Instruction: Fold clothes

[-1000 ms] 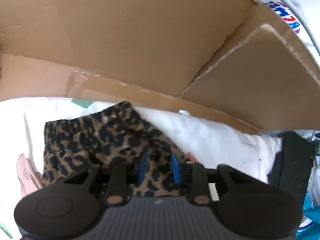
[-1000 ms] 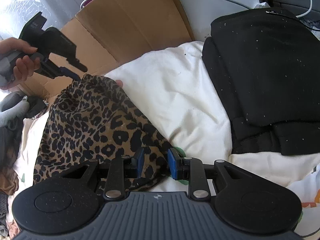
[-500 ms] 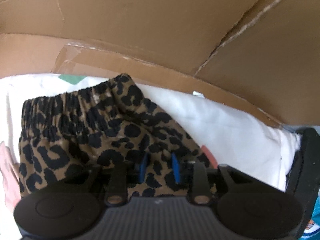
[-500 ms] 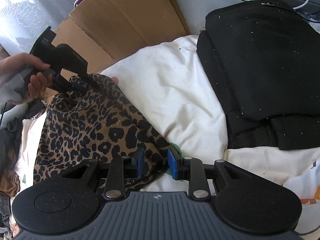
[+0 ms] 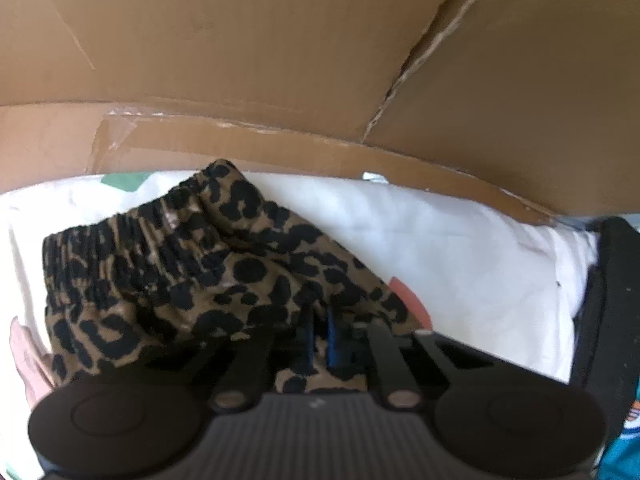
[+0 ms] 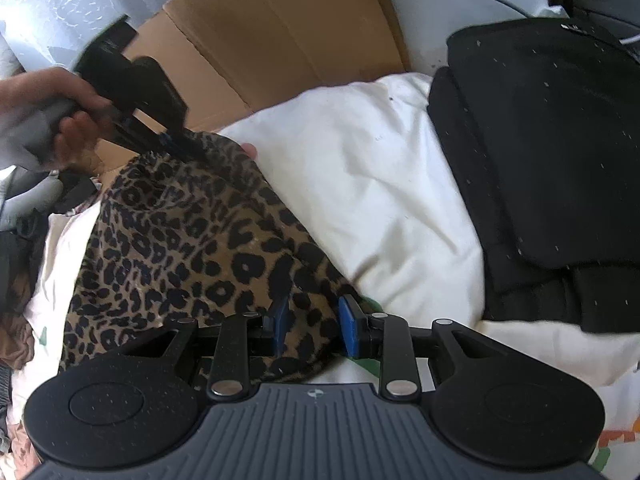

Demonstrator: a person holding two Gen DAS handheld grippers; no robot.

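Note:
A leopard-print garment (image 5: 180, 280) with an elastic waistband lies on white bedding (image 5: 460, 260). My left gripper (image 5: 319, 332) points down onto it, its blue pads pinched together on a fold of the fabric just below the waistband. In the right wrist view a person's hand (image 6: 60, 120) holds that left gripper (image 6: 176, 144) at the far end of the leopard garment (image 6: 192, 248). My right gripper (image 6: 314, 326) hovers over the near corner of the garment. Its blue pads stand apart, and the fabric lies between and under them without being squeezed.
Brown cardboard (image 5: 280, 60) rises as a wall right behind the bedding, also seen as cardboard (image 6: 280, 32) from the right. A folded black garment (image 6: 540, 140) lies on the bedding (image 6: 360, 184) to the right. Crumpled clothes pile at the left edge (image 6: 24, 216).
The left gripper has come down onto the leopard garment and its pads have closed on the fabric. The right gripper has kept its place and its gap.

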